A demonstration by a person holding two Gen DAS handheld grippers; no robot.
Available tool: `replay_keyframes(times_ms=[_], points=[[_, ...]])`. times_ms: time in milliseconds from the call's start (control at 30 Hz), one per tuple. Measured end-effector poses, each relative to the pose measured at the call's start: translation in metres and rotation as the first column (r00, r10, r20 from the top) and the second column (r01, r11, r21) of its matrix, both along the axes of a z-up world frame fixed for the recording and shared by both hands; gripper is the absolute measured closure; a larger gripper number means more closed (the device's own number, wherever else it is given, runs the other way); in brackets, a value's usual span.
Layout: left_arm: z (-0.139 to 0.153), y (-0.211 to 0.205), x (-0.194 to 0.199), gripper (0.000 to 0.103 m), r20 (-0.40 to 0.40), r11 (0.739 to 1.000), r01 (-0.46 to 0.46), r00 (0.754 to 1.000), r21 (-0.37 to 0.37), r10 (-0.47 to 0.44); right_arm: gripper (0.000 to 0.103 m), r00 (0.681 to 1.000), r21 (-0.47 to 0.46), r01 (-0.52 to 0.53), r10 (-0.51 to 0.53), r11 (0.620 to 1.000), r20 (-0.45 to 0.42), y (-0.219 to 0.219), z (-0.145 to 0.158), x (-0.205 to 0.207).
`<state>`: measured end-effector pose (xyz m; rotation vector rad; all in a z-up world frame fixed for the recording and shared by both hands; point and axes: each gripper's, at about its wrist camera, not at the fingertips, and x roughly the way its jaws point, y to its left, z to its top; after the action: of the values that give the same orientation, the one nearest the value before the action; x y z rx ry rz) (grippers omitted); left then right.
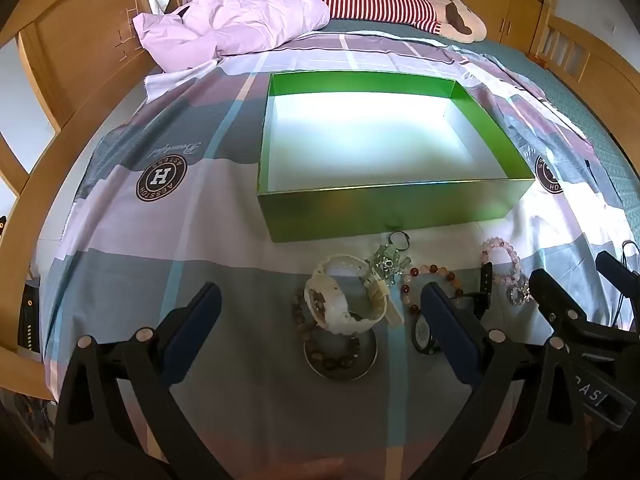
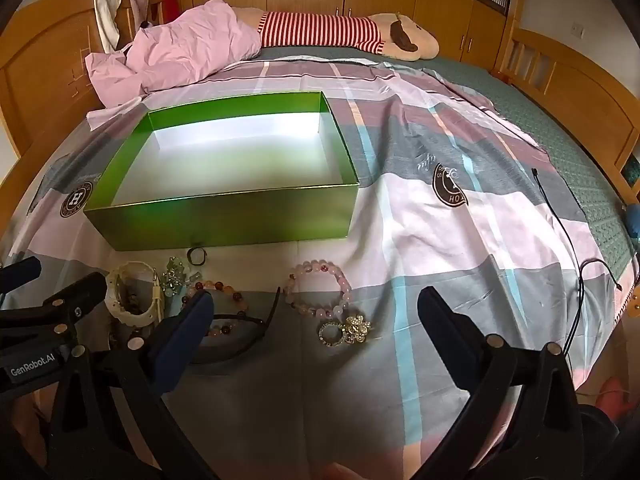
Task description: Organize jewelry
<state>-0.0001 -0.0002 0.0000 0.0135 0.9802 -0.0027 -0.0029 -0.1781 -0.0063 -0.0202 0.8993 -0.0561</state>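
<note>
An open green box point(image 1: 384, 210) point(image 2: 224, 218) with a white, bare inside sits on the patterned bedsheet. In front of it lies a cluster of jewelry: a white watch point(image 1: 344, 300) point(image 2: 132, 296), a brown bead bracelet point(image 1: 320, 354), a silver charm keychain point(image 1: 386, 260) point(image 2: 176, 276), an orange bead bracelet point(image 1: 430, 276) point(image 2: 224, 292), a black watch point(image 1: 424, 334) point(image 2: 256, 328), a pink bead bracelet point(image 1: 506, 258) point(image 2: 320, 292) and a rhinestone brooch point(image 1: 520, 294) point(image 2: 346, 330). My left gripper point(image 1: 320, 300) hangs open above the white watch. My right gripper point(image 2: 316, 304) hangs open above the pink bracelet and brooch. Neither holds anything.
A pink quilt point(image 1: 228, 24) point(image 2: 180, 52) and a striped plush toy point(image 1: 400, 6) point(image 2: 352, 34) lie at the far end of the bed. A thin black cable point(image 2: 560, 220) trails on the sheet at right. Wooden bed rails point(image 1: 52, 80) point(image 2: 580, 80) border both sides.
</note>
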Motion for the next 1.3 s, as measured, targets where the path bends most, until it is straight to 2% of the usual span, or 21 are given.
replay_keyframes(times_ms=[1300], points=[[-0.0004,0.0034,0.0004,0.004,-0.006,1.000,-0.008,1.000,0.015,0.008,0.003,1.000,0.006,-0.017,0.017,1.000,0.002,0.0043,0.0029,-0.0008]])
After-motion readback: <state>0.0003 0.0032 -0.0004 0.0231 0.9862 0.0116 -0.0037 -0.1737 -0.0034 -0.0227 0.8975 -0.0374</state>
